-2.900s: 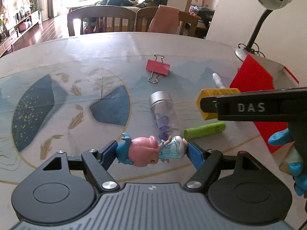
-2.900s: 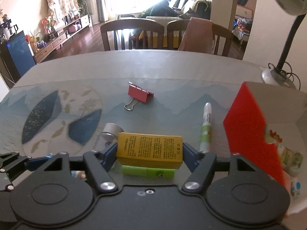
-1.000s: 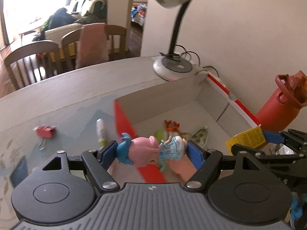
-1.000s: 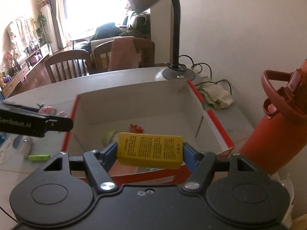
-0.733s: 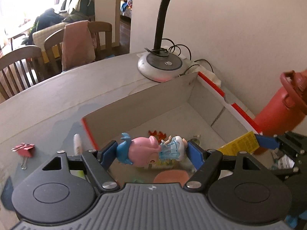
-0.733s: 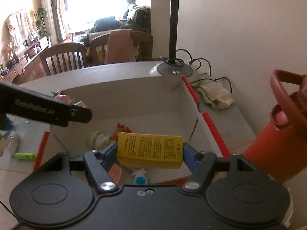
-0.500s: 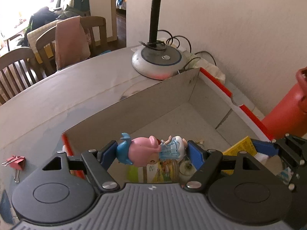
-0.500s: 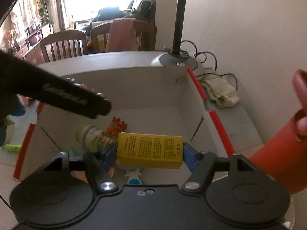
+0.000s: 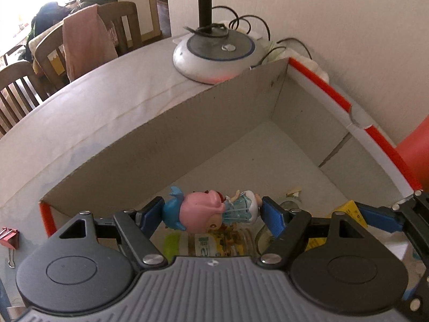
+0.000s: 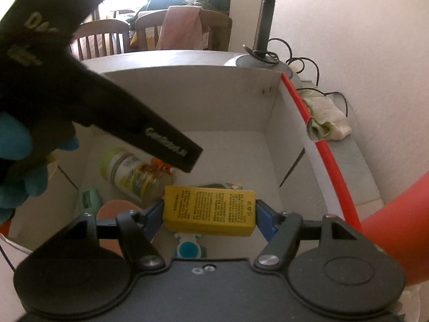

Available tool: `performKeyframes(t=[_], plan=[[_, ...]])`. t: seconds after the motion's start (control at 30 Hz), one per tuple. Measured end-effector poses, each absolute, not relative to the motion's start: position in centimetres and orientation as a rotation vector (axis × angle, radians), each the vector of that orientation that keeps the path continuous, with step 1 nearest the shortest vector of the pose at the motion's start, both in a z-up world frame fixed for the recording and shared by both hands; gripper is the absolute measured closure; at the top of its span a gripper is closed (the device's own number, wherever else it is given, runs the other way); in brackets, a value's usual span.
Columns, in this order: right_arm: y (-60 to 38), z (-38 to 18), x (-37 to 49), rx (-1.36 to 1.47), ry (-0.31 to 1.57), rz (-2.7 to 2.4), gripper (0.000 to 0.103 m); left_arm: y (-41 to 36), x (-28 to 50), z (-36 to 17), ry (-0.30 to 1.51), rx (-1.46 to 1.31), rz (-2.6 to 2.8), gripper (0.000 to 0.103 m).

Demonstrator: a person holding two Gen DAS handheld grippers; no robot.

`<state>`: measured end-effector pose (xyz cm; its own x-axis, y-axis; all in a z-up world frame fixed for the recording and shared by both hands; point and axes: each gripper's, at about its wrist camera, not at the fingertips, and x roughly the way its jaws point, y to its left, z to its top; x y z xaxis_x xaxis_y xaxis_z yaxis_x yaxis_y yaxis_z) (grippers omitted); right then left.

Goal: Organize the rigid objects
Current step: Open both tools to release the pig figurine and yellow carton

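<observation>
My left gripper (image 9: 213,212) is shut on a small doll (image 9: 211,210) with pink hair and a blue dress, held above the open cardboard box (image 9: 187,128) with red edges. My right gripper (image 10: 209,210) is shut on a yellow printed box (image 10: 209,210), also held over the cardboard box (image 10: 214,99); a corner of the yellow box shows in the left wrist view (image 9: 351,209). Inside lie a green-capped jar (image 10: 131,170), a small green item (image 10: 88,198), an orange disc (image 10: 115,209) and a blue-white toy (image 10: 189,249).
A desk lamp base (image 9: 214,53) with cables stands on the table behind the box. A red bottle (image 10: 396,214) stands to the right of the box. A red binder clip (image 9: 9,237) lies left of it. Chairs (image 9: 80,40) stand beyond the table.
Both grippers carried their objects from the table's middle to the box and have moved lower and farther in over it. Both grips are unchanged.
</observation>
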<state>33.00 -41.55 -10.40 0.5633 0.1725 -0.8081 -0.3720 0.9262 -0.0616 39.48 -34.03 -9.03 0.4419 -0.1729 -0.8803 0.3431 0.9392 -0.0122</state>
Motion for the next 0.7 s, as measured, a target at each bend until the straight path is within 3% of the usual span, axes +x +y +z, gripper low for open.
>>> performKeyframes(t=[0.7], plan=[[-41.7, -11.6, 33.9, -0.210, 0.944, 0.318, 0.032, -34.2, 41.1, -12.7, 1.218, 0.177, -0.308, 0.025]])
